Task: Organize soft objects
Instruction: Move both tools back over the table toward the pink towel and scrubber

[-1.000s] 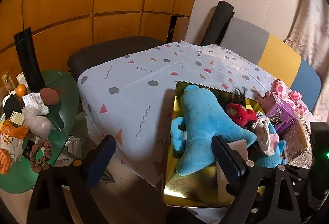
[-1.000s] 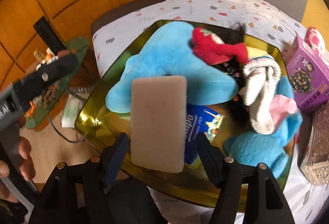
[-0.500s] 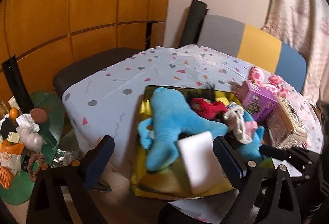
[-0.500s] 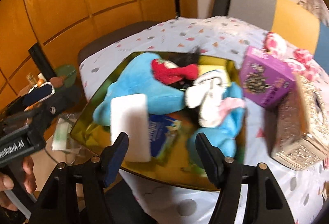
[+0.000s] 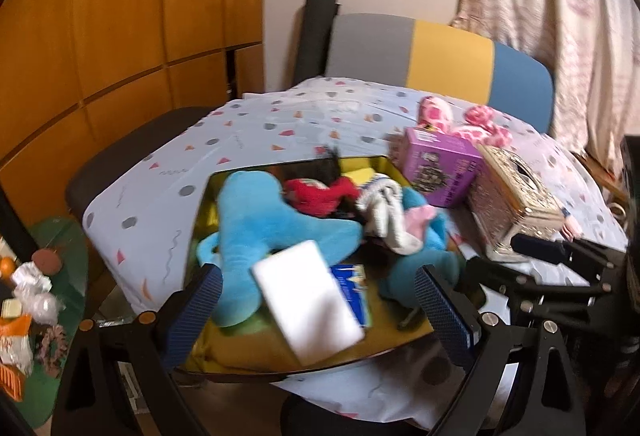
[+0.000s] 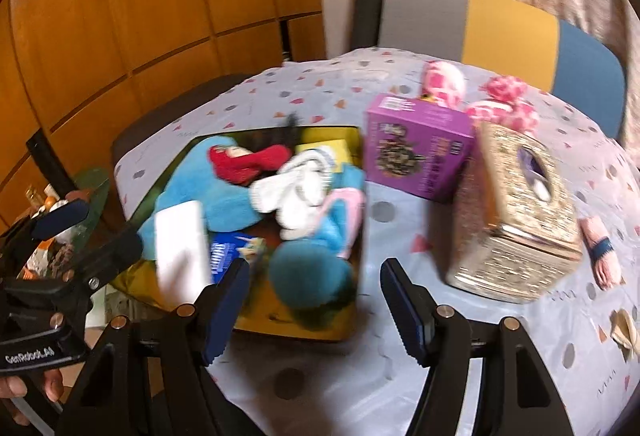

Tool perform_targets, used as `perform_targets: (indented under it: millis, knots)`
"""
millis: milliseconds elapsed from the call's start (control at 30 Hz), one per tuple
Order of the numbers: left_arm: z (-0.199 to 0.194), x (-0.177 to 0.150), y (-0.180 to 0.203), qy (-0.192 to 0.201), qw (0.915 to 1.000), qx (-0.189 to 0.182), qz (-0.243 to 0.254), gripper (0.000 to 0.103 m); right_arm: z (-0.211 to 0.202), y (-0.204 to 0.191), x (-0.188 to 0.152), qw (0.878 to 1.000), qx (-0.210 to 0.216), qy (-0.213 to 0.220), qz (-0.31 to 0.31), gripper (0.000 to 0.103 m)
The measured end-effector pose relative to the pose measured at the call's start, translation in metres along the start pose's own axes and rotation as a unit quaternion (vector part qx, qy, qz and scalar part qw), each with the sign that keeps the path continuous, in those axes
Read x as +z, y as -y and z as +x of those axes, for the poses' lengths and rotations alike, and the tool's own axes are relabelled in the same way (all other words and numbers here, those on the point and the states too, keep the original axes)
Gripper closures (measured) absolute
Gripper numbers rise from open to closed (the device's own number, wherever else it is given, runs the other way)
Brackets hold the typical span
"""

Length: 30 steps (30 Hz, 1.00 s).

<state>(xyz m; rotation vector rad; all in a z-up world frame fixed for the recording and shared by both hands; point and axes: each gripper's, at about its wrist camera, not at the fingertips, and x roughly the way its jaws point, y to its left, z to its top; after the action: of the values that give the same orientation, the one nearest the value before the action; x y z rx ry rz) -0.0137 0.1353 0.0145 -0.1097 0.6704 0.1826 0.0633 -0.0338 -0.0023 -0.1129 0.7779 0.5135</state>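
A gold tray [image 5: 224, 356] [image 6: 304, 328] on the table holds soft things: a blue plush [image 5: 256, 220] [image 6: 188, 204], a red plush [image 5: 320, 194] [image 6: 248, 160], a white sock [image 5: 384, 216] [image 6: 296, 196], a second blue plush [image 6: 308, 272] and a white sponge [image 5: 308, 300] [image 6: 180, 248] lying at its near edge. My left gripper [image 5: 316, 312] is open and empty in front of the tray. My right gripper [image 6: 316, 308] is open and empty, near the tray's right corner. A pink spotted plush [image 5: 464, 120] [image 6: 480, 92] lies on the table behind the boxes.
A purple box [image 5: 440, 168] [image 6: 416, 152] and a glittery tissue box [image 5: 516, 196] [image 6: 516, 212] stand right of the tray. A doll's arm [image 6: 600, 248] lies at the right. A green side table [image 5: 48, 276] with clutter is at the left. A colour-block chair [image 5: 440, 56] stands behind.
The white sponge has left my right gripper and now lies in the tray. Both grippers have pulled back and swung right, so more of the table shows.
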Motion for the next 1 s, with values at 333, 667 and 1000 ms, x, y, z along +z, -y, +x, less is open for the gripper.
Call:
perform_targets:
  millis: [333, 667, 1000]
  knots:
    - [0.003, 0.002, 0.056, -0.007, 0.9959, -0.046, 0.078, 0.006, -0.030, 0.089, -0.013, 0.995, -0.075, 0.010, 0.063, 0.034]
    - [0.009, -0.001, 0.115, -0.027, 0.9843, -0.094, 0.147, 0.006, -0.074, 0.220, -0.037, 0.969, -0.179, 0.020, 0.171, 0.034]
    - [0.005, 0.003, 0.165, -0.026, 0.9690, -0.143, 0.199, 0.006, -0.112, 0.338, -0.079, 0.909, -0.297, 0.035, 0.291, 0.034]
